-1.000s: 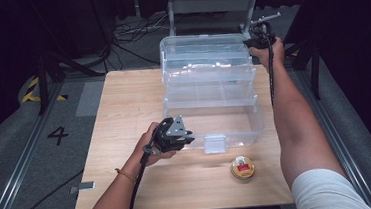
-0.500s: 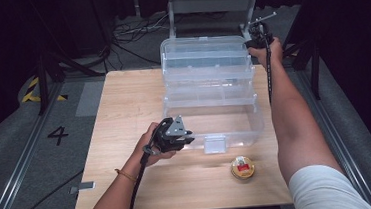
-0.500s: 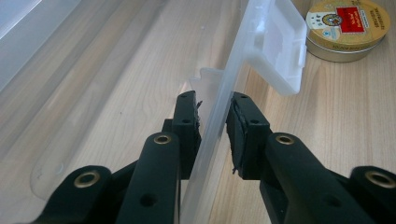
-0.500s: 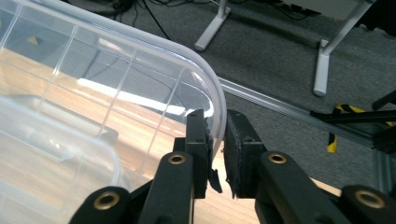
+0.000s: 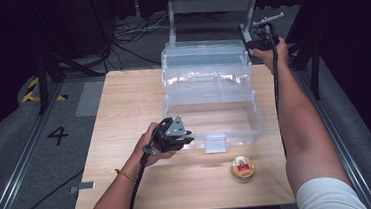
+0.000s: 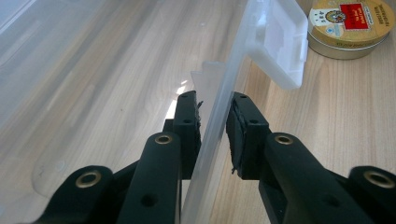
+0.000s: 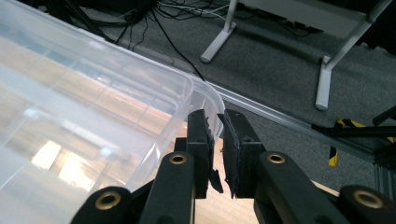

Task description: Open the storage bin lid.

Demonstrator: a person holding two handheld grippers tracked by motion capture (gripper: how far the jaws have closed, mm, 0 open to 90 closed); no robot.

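A clear plastic storage box (image 5: 214,117) stands on the wooden table (image 5: 123,104) with its clear lid (image 5: 205,63) raised upright at the back. My left gripper (image 5: 189,139) is at the box's near left, shut on the front wall (image 6: 233,70), which runs between its pads beside the white latch (image 6: 280,42). My right gripper (image 5: 256,41) is at the far right corner, shut on the lid's rim (image 7: 205,93), with the pads (image 7: 201,135) closed around the curved edge. A round gold tin (image 5: 242,167) with a red label sits in front of the box.
The tin (image 6: 350,23) lies just past the latch on bare table. Behind the table stand grey metal frame legs (image 7: 327,70) and loose cables (image 5: 133,33) on the carpet. A floor rail and a painted number 4 (image 5: 58,134) lie to the left.
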